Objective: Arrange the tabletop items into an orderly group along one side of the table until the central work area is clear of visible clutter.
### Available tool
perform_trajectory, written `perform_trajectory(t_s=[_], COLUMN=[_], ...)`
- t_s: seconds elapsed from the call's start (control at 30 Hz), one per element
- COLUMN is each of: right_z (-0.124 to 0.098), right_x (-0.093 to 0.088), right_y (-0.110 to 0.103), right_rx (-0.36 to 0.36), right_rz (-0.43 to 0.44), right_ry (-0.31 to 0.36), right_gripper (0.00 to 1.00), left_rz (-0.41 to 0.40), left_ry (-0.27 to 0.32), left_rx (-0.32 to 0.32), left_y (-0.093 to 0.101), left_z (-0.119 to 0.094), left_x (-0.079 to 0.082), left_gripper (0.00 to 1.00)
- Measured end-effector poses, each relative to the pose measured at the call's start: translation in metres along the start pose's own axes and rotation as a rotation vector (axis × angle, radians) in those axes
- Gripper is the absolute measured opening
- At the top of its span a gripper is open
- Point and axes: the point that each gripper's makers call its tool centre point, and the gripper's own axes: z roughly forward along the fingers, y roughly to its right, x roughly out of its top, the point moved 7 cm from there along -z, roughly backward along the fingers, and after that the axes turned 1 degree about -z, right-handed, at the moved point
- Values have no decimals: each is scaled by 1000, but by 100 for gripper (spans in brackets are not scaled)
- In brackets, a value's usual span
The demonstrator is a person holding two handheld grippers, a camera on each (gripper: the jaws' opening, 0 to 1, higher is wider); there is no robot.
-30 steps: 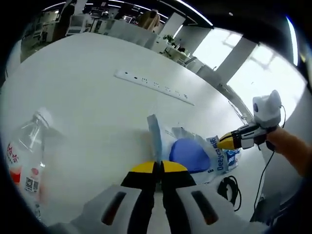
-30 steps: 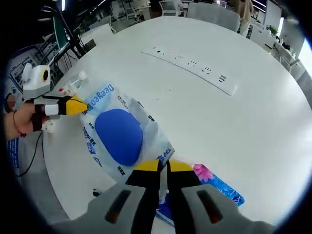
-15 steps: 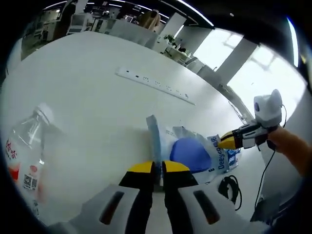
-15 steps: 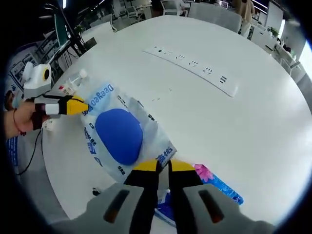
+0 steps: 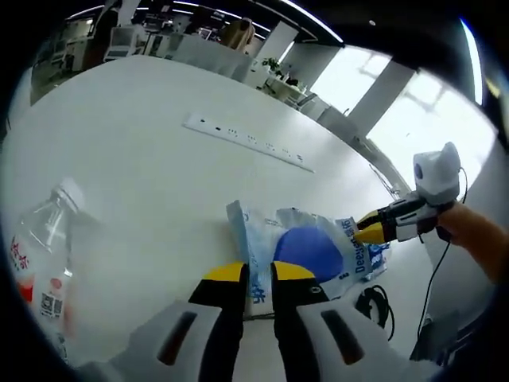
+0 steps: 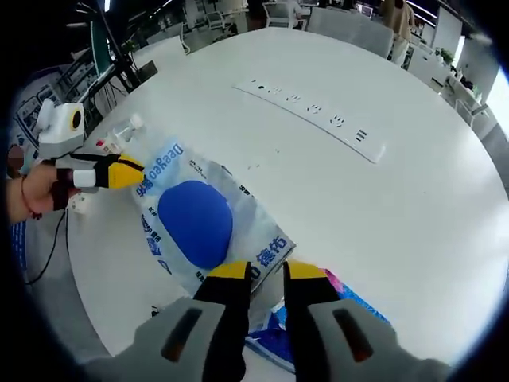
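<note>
Blue-printed pouch (image 5: 310,251) lies between both parted claws (image 5: 256,274) (image 6: 266,272).

Left gripper (image 5: 256,273) and right gripper (image 6: 267,270) both hold their fingers slightly parted.

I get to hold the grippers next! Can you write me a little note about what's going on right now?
Left hand-held gripper: open, jaws on either side of one edge of the white-and-blue plastic bag, which lies flat on the white table.
Right hand-held gripper: open too, at the opposite edge of that bag.
Other things: a clear water bottle near the left gripper, a flowery blue packet partly under the bag, and a white power strip farther across the table.
Done: the bag has been set down.
Left: gather the bottle, packet and bag along one side.
</note>
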Motion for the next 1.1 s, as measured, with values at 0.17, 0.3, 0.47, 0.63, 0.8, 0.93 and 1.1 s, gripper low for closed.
perform_trajectory(t_s=[0.17, 0.3, 0.47, 0.63, 0.8, 0.93, 1.1], right_z=[-1, -2, -5, -8, -12, -15, -18], right_x=[-2, -2, -1, 0, 3, 4, 7], right_y=[0, 1, 1, 0, 1, 2, 2], right_rx=[-6, -10, -18, -28, -33, -37, -44], right_rz=[19, 13, 11, 5, 5, 5, 0], right_ry=[-10, -11, 2, 14, 31, 48, 65], right_gripper=[16, 18, 23, 27, 30, 32, 36], left_rz=[7, 10, 14, 9, 14, 20, 30], left_ry=[1, 3, 16, 10, 10, 8, 13], left_rx=[-2, 2, -2, -4, -8, -18, -28], left_y=[0, -1, -1, -1, 0, 1, 3], left_z=[-1, -2, -4, -5, -7, -9, -12], left_x=[1, 1, 3, 4, 6, 7, 10], left_gripper=[14, 15, 16, 23, 27, 31, 36])
